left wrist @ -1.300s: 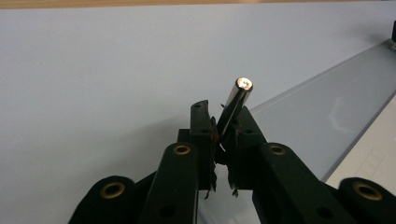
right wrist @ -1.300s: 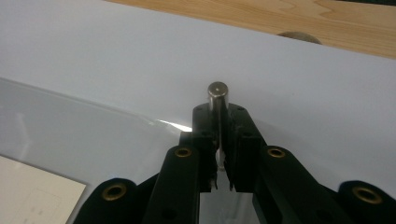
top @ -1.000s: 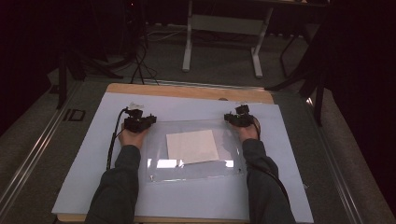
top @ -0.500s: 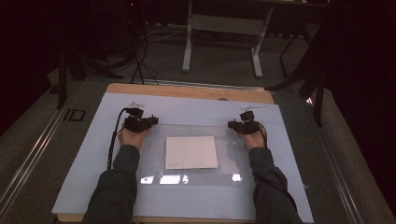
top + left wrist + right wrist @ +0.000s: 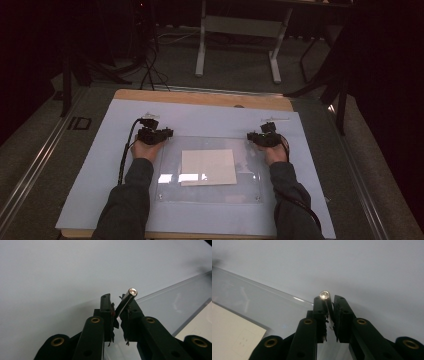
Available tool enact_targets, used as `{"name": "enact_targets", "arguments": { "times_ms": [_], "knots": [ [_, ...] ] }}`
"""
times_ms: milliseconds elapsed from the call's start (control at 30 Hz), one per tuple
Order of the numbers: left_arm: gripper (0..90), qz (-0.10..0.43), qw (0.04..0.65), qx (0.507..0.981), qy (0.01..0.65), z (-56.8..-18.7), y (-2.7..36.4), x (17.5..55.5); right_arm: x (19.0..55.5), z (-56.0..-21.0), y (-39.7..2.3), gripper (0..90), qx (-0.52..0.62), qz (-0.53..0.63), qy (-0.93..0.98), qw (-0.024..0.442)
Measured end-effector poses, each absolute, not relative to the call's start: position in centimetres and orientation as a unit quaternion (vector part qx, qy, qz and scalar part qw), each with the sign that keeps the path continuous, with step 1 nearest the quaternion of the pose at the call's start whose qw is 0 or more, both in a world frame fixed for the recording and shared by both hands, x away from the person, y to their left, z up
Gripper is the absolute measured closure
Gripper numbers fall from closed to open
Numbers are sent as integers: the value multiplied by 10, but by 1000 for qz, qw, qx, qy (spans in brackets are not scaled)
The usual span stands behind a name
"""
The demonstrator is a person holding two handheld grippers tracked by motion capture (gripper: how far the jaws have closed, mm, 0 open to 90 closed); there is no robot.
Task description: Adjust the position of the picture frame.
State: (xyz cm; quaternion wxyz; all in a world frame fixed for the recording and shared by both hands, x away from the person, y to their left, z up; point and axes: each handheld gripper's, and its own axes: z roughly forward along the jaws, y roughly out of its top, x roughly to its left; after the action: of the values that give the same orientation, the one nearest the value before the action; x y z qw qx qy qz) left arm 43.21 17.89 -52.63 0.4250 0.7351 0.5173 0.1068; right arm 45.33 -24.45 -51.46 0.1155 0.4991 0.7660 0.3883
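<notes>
Holding a small metal pin (image 5: pixel 127 303) in each hand-held gripper (image 5: pixel 155 134) – right one (image 5: pixel 263 138) too, jaws nearly closed on them – at the far corners of the clear plastic sheet (image 5: pixel 250 187) lying flat over paper (image 5: pixel 208 166) on the tabletop (image 5: pixel 100 165). Pins look slick and tiny – pinch mid-shaft.
</notes>
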Motion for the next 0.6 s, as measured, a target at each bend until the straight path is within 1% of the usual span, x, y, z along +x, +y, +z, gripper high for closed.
{"name": "enact_targets", "arguments": {
  "times_ms": [600],
  "knots": [
    [805, 116, 421, 735, 520, -526, 181, 429, 449, -520, -242, 807, 491, 394, 769, 109]
  ]
}}
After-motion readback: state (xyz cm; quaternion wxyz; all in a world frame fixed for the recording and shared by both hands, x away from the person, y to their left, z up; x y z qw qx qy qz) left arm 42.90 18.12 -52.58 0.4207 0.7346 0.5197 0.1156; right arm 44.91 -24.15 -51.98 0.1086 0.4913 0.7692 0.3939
